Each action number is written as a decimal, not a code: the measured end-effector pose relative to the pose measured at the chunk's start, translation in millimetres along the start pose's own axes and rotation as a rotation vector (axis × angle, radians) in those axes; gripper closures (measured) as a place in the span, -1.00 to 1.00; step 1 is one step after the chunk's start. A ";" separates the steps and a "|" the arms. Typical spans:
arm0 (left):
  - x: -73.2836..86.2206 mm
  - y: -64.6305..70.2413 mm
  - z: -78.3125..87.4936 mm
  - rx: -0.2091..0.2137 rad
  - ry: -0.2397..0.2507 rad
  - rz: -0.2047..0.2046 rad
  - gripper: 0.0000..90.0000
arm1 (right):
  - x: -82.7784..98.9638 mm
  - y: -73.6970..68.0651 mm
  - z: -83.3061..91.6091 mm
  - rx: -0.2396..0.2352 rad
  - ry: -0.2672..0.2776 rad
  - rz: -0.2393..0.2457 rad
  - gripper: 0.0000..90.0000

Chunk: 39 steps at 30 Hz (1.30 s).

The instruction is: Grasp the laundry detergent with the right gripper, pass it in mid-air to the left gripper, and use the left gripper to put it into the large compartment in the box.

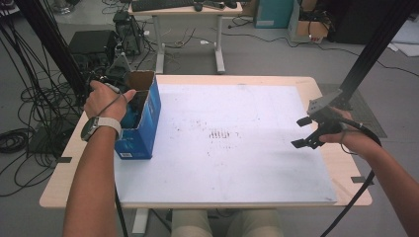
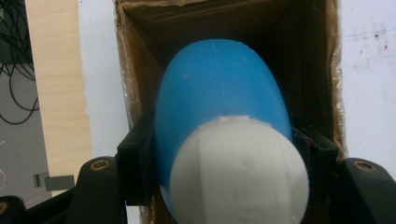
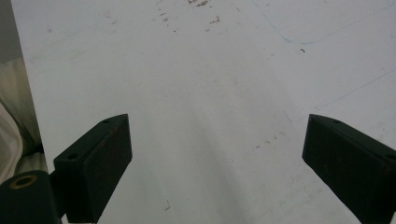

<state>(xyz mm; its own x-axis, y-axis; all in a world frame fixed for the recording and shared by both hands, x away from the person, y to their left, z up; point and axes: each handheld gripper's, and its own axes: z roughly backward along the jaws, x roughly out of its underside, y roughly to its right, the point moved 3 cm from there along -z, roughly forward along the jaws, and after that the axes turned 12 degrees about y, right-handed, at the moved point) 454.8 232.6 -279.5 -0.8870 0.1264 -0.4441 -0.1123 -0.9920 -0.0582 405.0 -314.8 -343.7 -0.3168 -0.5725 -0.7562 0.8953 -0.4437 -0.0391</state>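
The left gripper (image 2: 219, 154) clamps a blue bottle (image 2: 219, 88) with a white cap (image 2: 238, 172), inside the box (image 2: 135, 84); the right gripper (image 3: 215, 154) gapes empty.

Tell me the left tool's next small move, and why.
Probably lower a little further, then let go: the left tool grips the blue bottle by its sides, white cap toward the camera, its far end already inside the open cardboard box.

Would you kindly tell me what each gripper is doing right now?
Left gripper: closed on the blue bottle, over the cardboard box.
Right gripper: open, holding nothing.
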 end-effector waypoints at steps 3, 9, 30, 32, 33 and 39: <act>2.3 0.4 -4.2 0.003 -0.006 0.002 -0.18 | -0.3 0.1 -0.7 0.001 -0.003 -0.002 -0.82; 4.8 1.9 -10.5 -0.001 -0.012 0.002 -0.18 | 0.0 0.5 -1.1 0.001 -0.003 -0.003 -0.82; 5.0 4.2 -13.4 0.000 -0.015 0.010 -0.18 | 1.3 0.7 -1.8 0.002 -0.001 -0.004 -0.82; 5.0 4.2 -13.3 0.000 -0.017 0.010 -0.18 | 1.4 0.5 -1.8 0.001 -0.001 -0.005 -0.82; 5.0 4.3 -13.3 0.000 -0.017 0.009 -0.18 | 1.5 0.6 -1.7 0.003 0.000 -0.005 -0.82; 5.0 4.5 -13.1 -0.001 -0.021 0.007 -0.18 | 1.6 0.3 -1.2 0.002 0.000 -0.007 -0.82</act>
<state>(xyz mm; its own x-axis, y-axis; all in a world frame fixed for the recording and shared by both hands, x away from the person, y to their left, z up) 455.7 228.8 -293.7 -0.8971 0.1194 -0.4254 -0.1058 -0.9928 -0.0556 405.2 -315.0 -345.8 -0.3233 -0.5695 -0.7557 0.8925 -0.4490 -0.0435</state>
